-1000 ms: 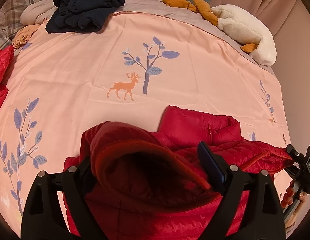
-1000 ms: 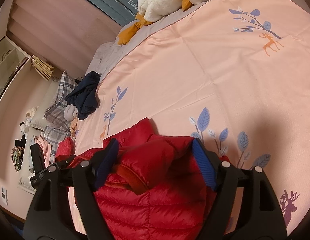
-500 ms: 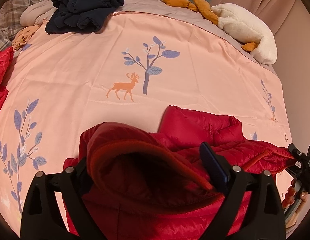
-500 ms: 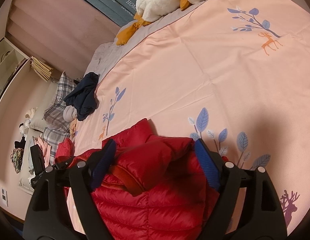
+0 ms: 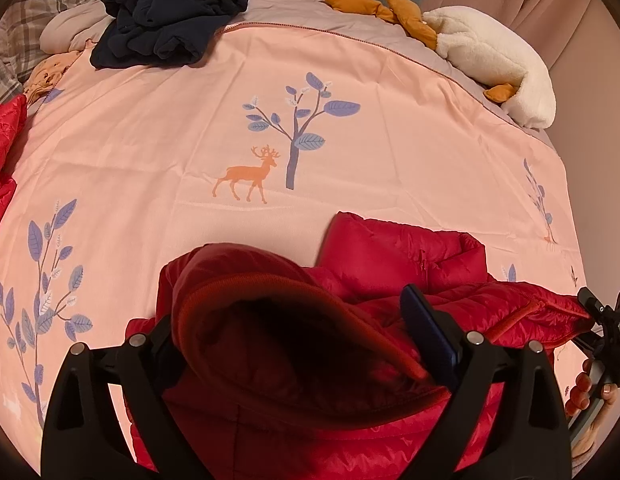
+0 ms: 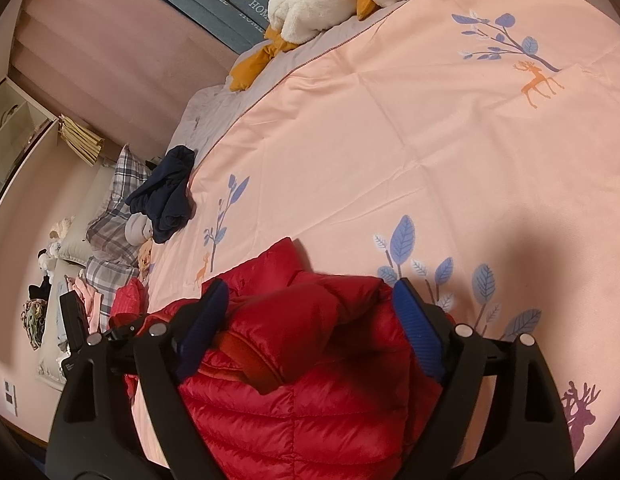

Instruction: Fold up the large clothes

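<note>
A red quilted puffer jacket (image 5: 393,256) lies bunched on the pink bedspread (image 5: 150,152) near its front edge. Its hood (image 5: 270,292) rises between the fingers of my left gripper (image 5: 298,332), which stands open; the left finger is partly hidden behind the hood. In the right wrist view the jacket (image 6: 310,400) fills the space between the blue pads of my right gripper (image 6: 310,320), which is open and hovers over a puffed fold. The right gripper also shows at the left view's right edge (image 5: 605,328).
A dark navy garment (image 5: 166,20) lies at the bed's far left. A white and orange plush goose (image 5: 489,52) lies at the far right by the headboard. Another red garment (image 5: 2,152) sits at the left edge. Plaid pillows (image 6: 118,208) lie beside the bed.
Both grippers have drawn back slightly toward the near bed edge and stay open. The jacket has barely shifted.
</note>
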The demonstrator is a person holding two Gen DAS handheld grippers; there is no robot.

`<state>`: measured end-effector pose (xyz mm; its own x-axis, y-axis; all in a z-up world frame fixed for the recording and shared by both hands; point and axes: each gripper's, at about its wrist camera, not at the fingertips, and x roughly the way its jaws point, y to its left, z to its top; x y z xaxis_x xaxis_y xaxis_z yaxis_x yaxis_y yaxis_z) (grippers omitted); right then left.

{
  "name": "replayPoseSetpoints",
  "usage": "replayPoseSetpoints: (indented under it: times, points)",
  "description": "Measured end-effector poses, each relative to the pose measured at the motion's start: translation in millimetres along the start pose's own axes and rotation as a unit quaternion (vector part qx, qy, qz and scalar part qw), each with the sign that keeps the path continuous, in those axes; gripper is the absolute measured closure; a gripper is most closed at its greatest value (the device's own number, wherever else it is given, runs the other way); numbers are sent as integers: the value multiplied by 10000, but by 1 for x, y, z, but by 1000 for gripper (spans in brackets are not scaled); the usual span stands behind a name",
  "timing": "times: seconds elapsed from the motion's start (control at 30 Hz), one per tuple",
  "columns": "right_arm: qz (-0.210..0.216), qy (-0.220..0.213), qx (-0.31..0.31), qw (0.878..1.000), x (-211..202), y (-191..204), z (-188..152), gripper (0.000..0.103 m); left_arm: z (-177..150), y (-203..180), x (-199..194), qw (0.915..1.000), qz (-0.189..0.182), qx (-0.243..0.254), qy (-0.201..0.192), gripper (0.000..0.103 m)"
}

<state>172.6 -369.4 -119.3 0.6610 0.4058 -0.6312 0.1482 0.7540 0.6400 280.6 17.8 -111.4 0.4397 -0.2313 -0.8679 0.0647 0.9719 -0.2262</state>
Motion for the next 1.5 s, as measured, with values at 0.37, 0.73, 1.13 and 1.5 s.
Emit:
replayPoseSetpoints:
  times: [0.37,0.73,1.13,1.5]
  points:
    - [-31,10,41,10000,1,-2,2,14,2,1,3,10000,24,6,20,7]
    - [-49,-2,86,10000,3,-1,4,12,2,0,5,10000,6,-5,-9,5]
    - [-69,-34,122,9999,4,-1,6,9,3,-4,5,10000,1,-24,-38,5]
    - [-30,-51,168,9998,4,-1,8,8,3,-9,3,9999,-3,35,-96,1]
